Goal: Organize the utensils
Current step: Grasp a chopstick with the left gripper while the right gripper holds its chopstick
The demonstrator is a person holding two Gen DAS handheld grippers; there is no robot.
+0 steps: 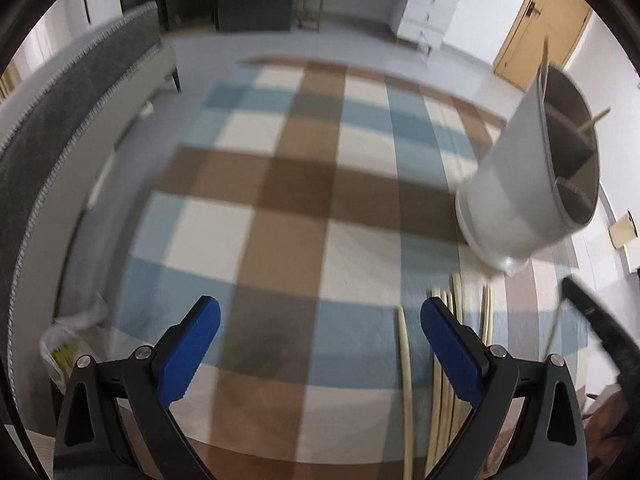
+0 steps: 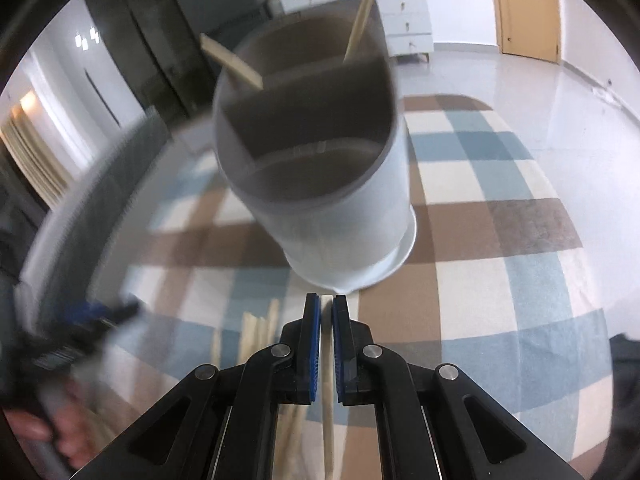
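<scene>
Two pale wooden sticks [image 2: 362,20] already stand in my grey cylindrical divided holder [image 2: 316,168]. My right gripper [image 2: 327,312] is clamped on another pale chopstick [image 2: 328,420], just short of the holder's base. My left gripper [image 1: 320,320] gapes wide, empty, above the loose pale chopsticks [image 1: 448,360] on the glass tabletop [image 1: 280,240]. I judge most work remains.

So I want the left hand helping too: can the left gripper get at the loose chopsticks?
Probably yes: the left gripper is open and the chopsticks lie uncovered between and beside its fingers.
</scene>
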